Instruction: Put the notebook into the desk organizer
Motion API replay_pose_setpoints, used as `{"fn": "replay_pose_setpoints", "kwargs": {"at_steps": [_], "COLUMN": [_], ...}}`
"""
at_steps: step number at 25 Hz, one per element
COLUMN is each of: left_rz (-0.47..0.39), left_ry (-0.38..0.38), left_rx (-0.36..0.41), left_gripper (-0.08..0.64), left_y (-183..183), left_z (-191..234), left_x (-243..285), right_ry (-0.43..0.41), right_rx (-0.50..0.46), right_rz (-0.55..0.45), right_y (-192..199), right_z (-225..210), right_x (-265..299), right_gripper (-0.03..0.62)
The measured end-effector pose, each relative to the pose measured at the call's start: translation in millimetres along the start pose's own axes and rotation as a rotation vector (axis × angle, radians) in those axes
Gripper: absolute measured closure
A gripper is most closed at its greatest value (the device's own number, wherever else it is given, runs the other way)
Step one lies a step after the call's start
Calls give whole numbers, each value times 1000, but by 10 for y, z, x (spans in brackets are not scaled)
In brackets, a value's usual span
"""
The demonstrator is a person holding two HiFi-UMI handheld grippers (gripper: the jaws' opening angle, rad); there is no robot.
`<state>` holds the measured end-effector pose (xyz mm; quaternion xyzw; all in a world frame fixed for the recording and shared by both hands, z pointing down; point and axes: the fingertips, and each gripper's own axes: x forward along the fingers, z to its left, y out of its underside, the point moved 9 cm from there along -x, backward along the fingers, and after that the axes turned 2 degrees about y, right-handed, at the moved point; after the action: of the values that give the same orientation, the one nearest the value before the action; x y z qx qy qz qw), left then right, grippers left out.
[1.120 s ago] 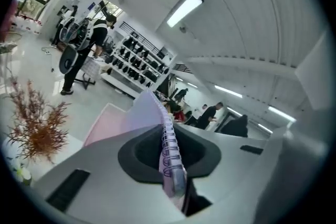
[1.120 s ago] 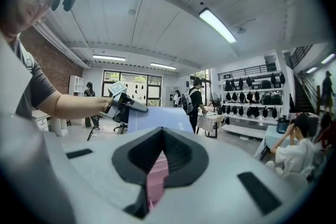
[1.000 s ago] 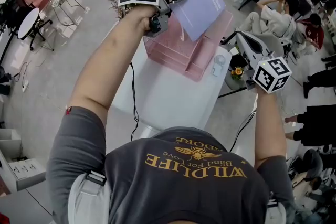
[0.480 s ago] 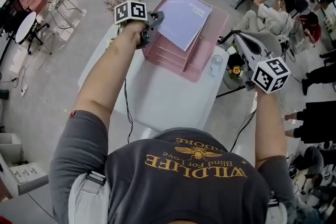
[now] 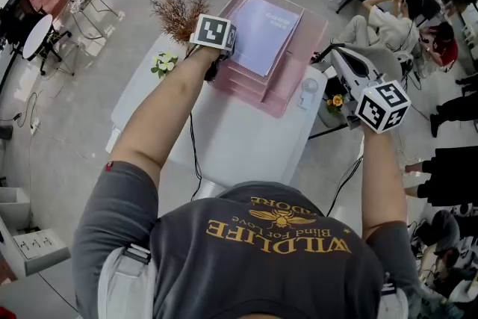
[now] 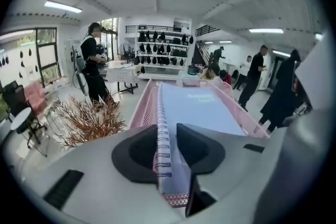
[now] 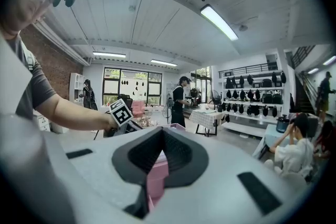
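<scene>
Lavender and spiral-bound, the notebook point(image 5: 263, 33) lies flat in the top tray of the pink desk organizer point(image 5: 258, 95), in the upper middle of the head view. Its wire spine runs along its left edge. That spine stands between the jaws of the left gripper point(image 6: 167, 131), which have just been opening. They now stand a little apart, with a slim gap showing beside the wire, so the book rests on the tray and is not pinched. The organizer's mesh walls rise on either side of the cover in the left gripper view. It sits at the far end of a white table point(image 5: 239, 138). A bunch of dry brown twigs point(image 5: 178, 13) is just left of it, and a small posy of pale flowers point(image 5: 164, 65) lies lower on the left. At the right of the head view, well clear of the tray, the right gripper point(image 7: 161, 139) hangs off the table's edge with its jaws closed on nothing. Through them, only a sliver of the pink organizer shows.
</scene>
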<state>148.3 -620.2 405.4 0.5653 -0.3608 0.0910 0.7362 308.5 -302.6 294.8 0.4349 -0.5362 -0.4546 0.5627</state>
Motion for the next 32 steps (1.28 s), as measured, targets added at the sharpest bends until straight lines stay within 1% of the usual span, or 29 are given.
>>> {"fn": "replay_pose_setpoints", "kwargs": {"at_steps": [3, 6, 9, 10, 11, 12, 13, 14, 15, 18, 22, 25, 28, 32], "left_rz": [-28, -25, -26, -31, -42, -60, -80, -101, -123, -197, -298, -357, -416, -497], "left_ry": [-57, -90, -133, -154, -180, -208, -230, -241, -242, -205, -107, -29, 18, 89], "left_rx": [46, 88, 168, 203, 239, 269, 284, 284, 273, 224, 196, 180, 152, 115], "left_gripper": [434, 426, 392, 364, 300, 260, 225, 198, 192, 192, 207, 219, 233, 284], "left_y": [22, 86, 101, 98, 86, 63, 34, 2, -29, -96, -97, -14, 86, 319], "left_z": [-33, -69, -146, -171, -189, -193, -182, -159, -132, -81, -202, -361, -528, -730], "left_x": [-17, 32, 31, 22, 8, -17, -54, -98, -149, -323, -613, -852, -1103, -1429], "right_ry": [2, 4, 7, 6, 5, 4, 3, 3, 2, -1, -9, -17, -28, -59], "right_rx": [1, 2, 2, 1, 0, -1, -2, -3, -4, -5, -8, -7, -6, -10], "right_rz": [1, 1, 1, 0, 0, 0, -1, -1, -1, -5, -10, -21, -36, -61], "right_y": [20, 39, 33, 30, 29, 27, 23, 18, 14, 13, 19, 22, 8, 54], "right_z": [-10, -30, -20, -12, -4, 3, 11, 17, 22, 26, 14, -11, -64, -95], "right_x": [-21, -28, -52, -59, -65, -71, -76, -79, -80, -81, -131, -201, -299, -406], "right_gripper": [592, 592, 592, 592, 592, 592, 592, 592, 592, 592, 592, 592, 592, 592]}}
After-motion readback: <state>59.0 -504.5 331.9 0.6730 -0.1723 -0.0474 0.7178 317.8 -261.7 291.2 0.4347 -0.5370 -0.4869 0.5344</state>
